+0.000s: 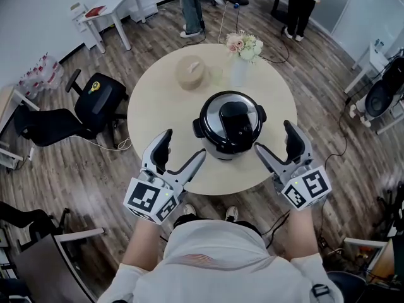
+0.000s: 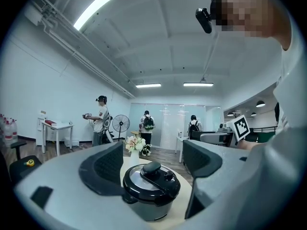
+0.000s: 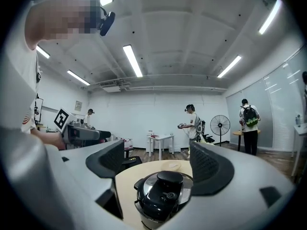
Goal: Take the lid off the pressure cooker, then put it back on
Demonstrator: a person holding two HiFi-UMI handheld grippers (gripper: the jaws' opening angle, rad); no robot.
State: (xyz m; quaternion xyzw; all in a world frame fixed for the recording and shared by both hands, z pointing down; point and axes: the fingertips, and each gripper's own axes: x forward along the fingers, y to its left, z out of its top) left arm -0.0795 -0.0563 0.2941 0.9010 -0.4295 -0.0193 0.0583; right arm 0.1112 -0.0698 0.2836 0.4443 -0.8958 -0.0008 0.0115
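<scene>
The black and silver pressure cooker (image 1: 230,126) sat on the round beige table (image 1: 151,115), toward its near edge. Its shiny metal lid (image 1: 218,109) with the broad black handle was seated squarely on the pot. The left gripper (image 1: 184,145) hung just beside the cooker's left flank, the right gripper (image 1: 273,137) just beside its right flank. Both were clear of it, nothing touching!

In the left gripper view the left gripper (image 2: 153,155) had its jaws spread wide. The dark textured pads (image 2: 109,164) stood well apart, and the cooker (image 2: 151,190) showed in the gap, beyond the tips. Nothing was gripped there. In the right gripper view it was the same story: the right gripper (image 3: 158,164) gaped wide open, its pads (image 3: 211,169) were bare, and the cooker (image 3: 160,200) showed between them, untouched, with the lid's black knob and handle facing the camera.

Farther back on the table a clear glass vase of pale pink and white flowers (image 1: 242,52) stood to the right, and a round tan lidded container (image 1: 190,72) stood to its left. Both were well apart from the cooker. Left of the table a black office chair (image 1: 95,103) was parked on the wooden plank floor (image 1: 82,169). A small white side table (image 1: 107,8) stood at the far left wall. Two people (image 1: 191,5) stood at the far end of the room, seen only from the legs down in the head view.
</scene>
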